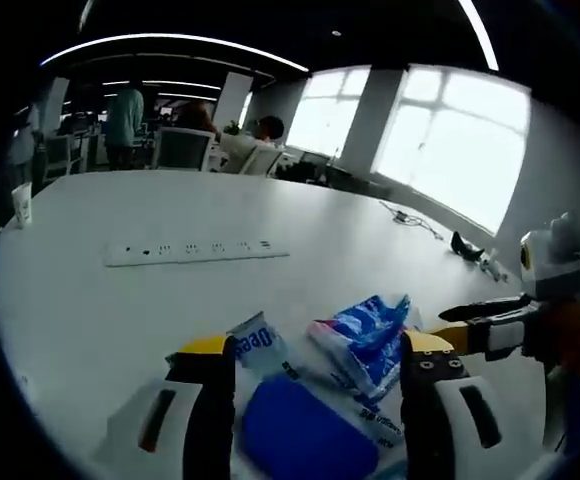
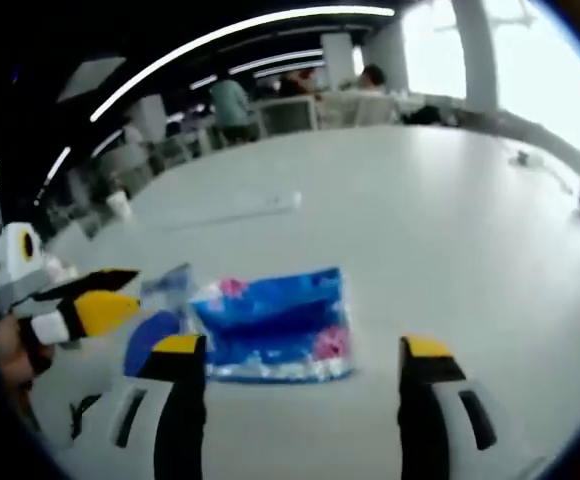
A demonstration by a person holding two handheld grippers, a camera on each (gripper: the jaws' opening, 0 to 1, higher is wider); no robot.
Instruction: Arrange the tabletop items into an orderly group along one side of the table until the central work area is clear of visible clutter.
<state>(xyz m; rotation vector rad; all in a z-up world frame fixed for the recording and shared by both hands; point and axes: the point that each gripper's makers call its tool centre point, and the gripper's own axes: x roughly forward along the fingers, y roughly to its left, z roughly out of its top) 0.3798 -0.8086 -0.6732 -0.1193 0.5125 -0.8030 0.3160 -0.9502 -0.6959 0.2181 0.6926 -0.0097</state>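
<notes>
Near the white worktop's [image 1: 100, 300] close edge: blue packet [image 2: 272, 325], crinkled, printed blue and pink, lying flat; blue pouch [image 1: 305, 430] beside it, between the left claw's [image 1: 320, 385] parted jaws. Right claw [image 2: 303, 375] open, empty. Power strip [image 1: 197, 250] mid-worktop; broad bare surface beyond.

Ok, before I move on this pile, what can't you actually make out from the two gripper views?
- Blue pouch, left gripper view: cut off by the bottom edge and flanked by the jaws; full shape unknown.
- Printed packet, left gripper view: lettering blurred, only partly legible.
- Blue-pink bag, right gripper view: motion blur hides its print.
- Power strip: its cord, if any, can't be traced.
- Small dark object near the window: too small to identify.
</notes>
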